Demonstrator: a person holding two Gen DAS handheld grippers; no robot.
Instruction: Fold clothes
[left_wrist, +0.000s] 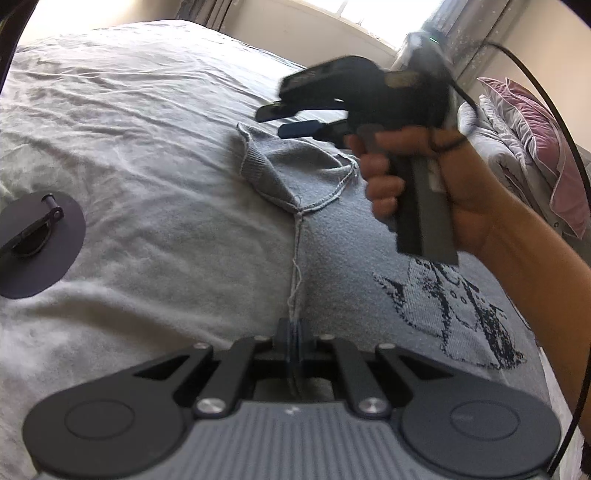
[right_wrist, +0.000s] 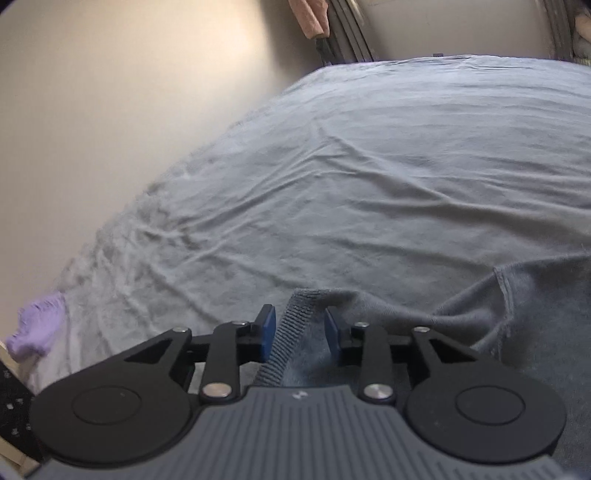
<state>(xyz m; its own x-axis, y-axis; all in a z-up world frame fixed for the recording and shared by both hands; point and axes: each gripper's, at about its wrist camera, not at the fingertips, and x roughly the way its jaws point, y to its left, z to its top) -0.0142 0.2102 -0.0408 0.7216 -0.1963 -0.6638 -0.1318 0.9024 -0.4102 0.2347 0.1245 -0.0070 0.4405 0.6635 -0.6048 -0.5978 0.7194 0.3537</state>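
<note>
Grey sweatshirt (left_wrist: 332, 229) lies inside-out on the bed (left_wrist: 129, 129). Left tool (left_wrist: 293, 334) clamps its side seam, anchoring it; right tool (right_wrist: 300, 328) stands apart, ribbed cuff (right_wrist: 291, 332) unpressed between its pads.

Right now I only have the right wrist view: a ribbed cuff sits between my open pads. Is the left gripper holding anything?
Observer: Yes. The left gripper is shut on the grey sweatshirt, right on a seam.
Operator: Is anything printed on it?
Observer: A dark print, perhaps a rocket, lies to the right of that seam in the left wrist view.
Operator: Is anything else on the bed?
Observer: A dark round disc with a small hinged arm lies on the sheet at the far left, apart from the sweatshirt.
</note>
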